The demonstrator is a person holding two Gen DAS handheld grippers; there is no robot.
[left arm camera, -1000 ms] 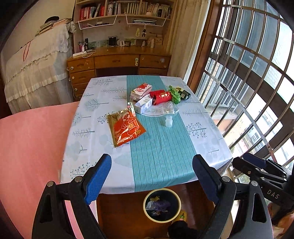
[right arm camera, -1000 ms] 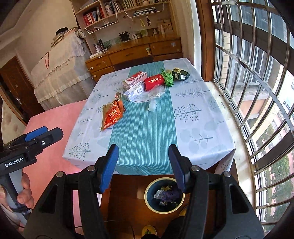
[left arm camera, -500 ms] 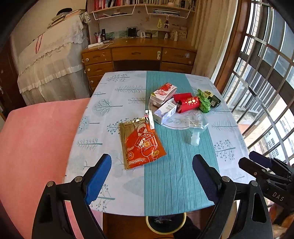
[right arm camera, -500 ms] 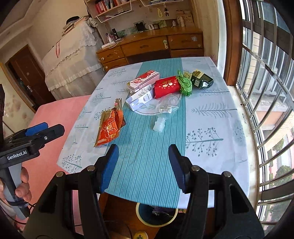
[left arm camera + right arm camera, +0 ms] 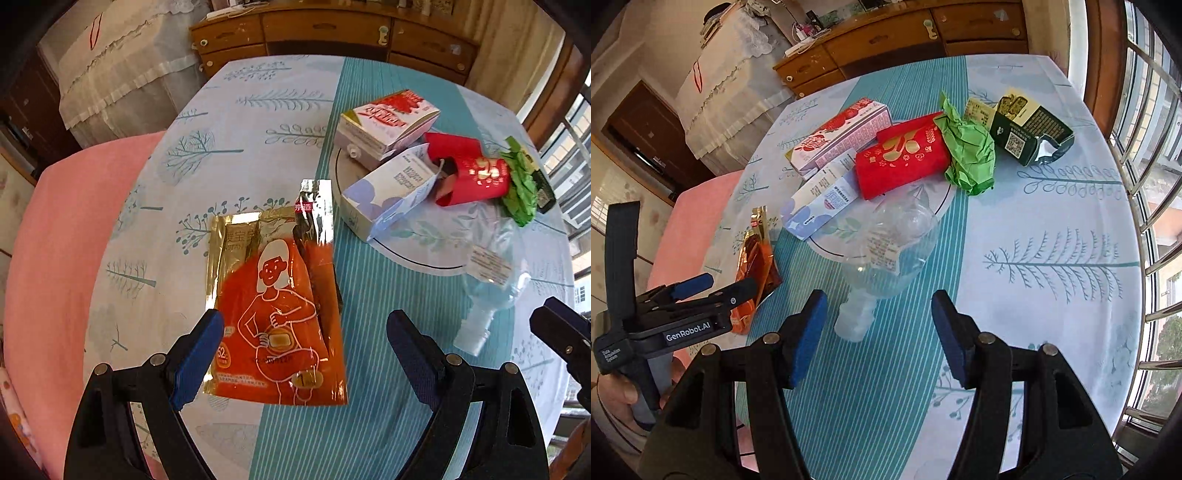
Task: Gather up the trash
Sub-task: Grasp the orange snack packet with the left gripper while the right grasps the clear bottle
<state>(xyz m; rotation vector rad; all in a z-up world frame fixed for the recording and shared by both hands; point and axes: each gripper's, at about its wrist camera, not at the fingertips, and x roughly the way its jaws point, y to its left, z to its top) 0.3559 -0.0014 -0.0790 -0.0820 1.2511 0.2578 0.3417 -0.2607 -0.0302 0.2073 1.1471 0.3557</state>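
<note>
left gripper (image 5: 306, 345): jaws spread, empty, above orange foil packet (image 5: 275, 306) | right gripper (image 5: 879, 334): jaws spread, empty, either side of clear plastic bottle's (image 5: 886, 251) neck | cartons, red box, green wrapper farther along bench (image 5: 1052, 266)

You're gripping two black clamp-style grippers, left gripper (image 5: 306, 345) and right gripper (image 5: 880, 334), wearing blue pads, silver pivot screws, white "GenRobot.AI" lettering.
</note>
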